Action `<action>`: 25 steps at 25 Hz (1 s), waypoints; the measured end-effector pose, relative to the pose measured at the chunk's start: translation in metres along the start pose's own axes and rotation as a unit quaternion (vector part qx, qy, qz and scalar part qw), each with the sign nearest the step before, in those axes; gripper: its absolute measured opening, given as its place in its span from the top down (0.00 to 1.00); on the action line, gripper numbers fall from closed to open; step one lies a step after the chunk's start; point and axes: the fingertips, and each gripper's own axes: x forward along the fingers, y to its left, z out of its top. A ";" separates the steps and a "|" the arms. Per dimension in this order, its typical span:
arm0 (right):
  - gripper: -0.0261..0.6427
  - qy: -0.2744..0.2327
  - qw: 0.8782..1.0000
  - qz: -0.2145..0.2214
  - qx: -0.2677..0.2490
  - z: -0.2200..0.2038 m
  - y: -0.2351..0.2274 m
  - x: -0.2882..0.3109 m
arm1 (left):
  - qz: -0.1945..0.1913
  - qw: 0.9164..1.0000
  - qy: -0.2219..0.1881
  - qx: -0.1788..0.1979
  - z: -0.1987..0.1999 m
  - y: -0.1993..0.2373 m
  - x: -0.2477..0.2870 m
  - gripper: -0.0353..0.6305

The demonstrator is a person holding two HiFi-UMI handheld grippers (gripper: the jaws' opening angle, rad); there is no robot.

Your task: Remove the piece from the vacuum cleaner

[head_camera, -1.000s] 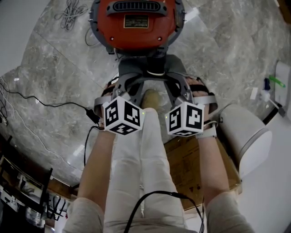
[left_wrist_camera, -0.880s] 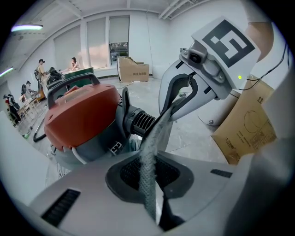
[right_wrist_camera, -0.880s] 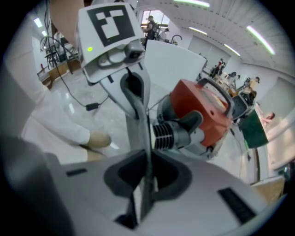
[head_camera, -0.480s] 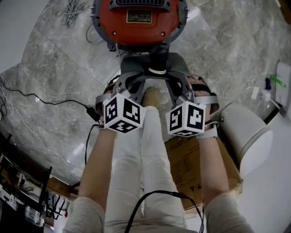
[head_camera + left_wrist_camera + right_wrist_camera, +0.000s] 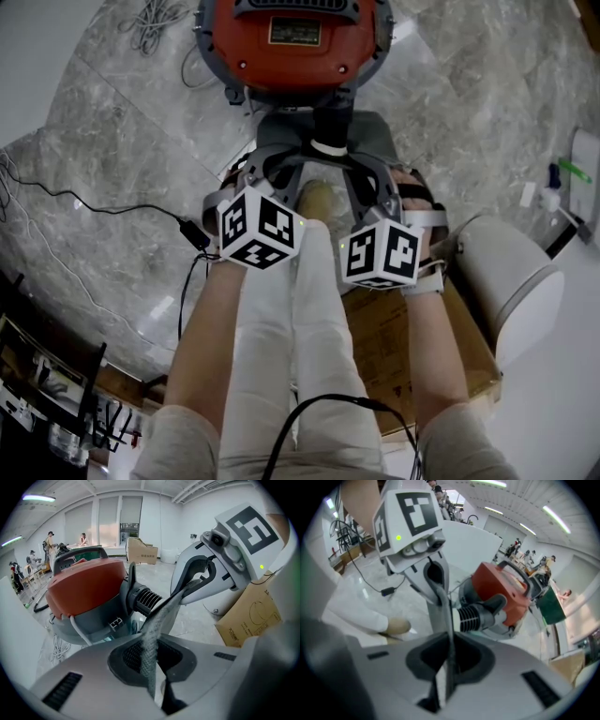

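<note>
A big round vacuum cleaner with a red top and grey sides (image 5: 295, 47) sits on the grey stone floor (image 5: 112, 169), at the top middle of the head view. A short black hose with ridges (image 5: 330, 127) sticks out of it toward the person.

The left tongs (image 5: 151, 667) are pressed together on a thin grey strip with a rough, net-like face (image 5: 161, 620). In the left gripper view the strip runs from the bottom middle up to the right. There the right tongs (image 5: 449, 665) are clamped on the same strip. So both tongs hold it, just in front of the hose.

The person's legs in white trousers (image 5: 291, 337) fill the lower middle of the head view. A brown cardboard box (image 5: 384, 328) lies beside them on the right.
</note>
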 end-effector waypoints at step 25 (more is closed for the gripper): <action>0.90 -0.011 1.000 -0.028 0.000 -0.002 0.000 0.002 | -0.012 0.999 -0.001 -0.036 -0.008 -0.005 0.010 0.89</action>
